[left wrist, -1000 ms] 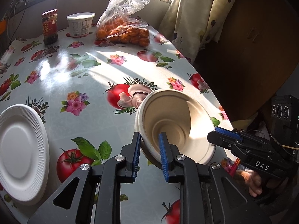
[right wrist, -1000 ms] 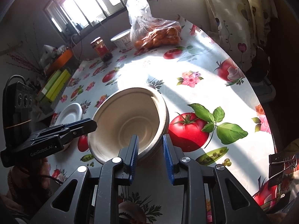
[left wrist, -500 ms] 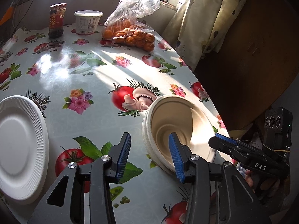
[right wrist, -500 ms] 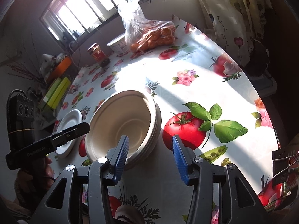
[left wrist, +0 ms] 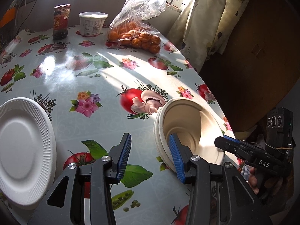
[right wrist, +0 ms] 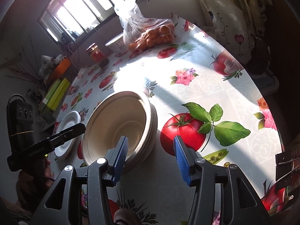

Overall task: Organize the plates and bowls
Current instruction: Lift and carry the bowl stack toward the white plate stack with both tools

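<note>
A stack of beige paper bowls (left wrist: 189,129) rests on the flowered tablecloth near the table's right edge; it also shows in the right wrist view (right wrist: 120,125). My left gripper (left wrist: 150,155) is open, its right finger over the stack's near rim. My right gripper (right wrist: 150,153) is open, its left finger at the stack's rim. A stack of white foam plates (left wrist: 20,148) lies at the left, also seen in the right wrist view (right wrist: 65,131). Each gripper shows in the other's view: the right one (left wrist: 243,150), the left one (right wrist: 56,136).
A plastic bag of oranges (left wrist: 136,30), a white tub (left wrist: 92,23) and a dark jar (left wrist: 61,21) stand at the table's far side by the window. A curtain (left wrist: 210,18) hangs right. Green boxes (right wrist: 56,93) sit beyond the table's left.
Both grippers have opened, let go of the bowl stack's rim and drawn back a little. The stack now rests on the table.
</note>
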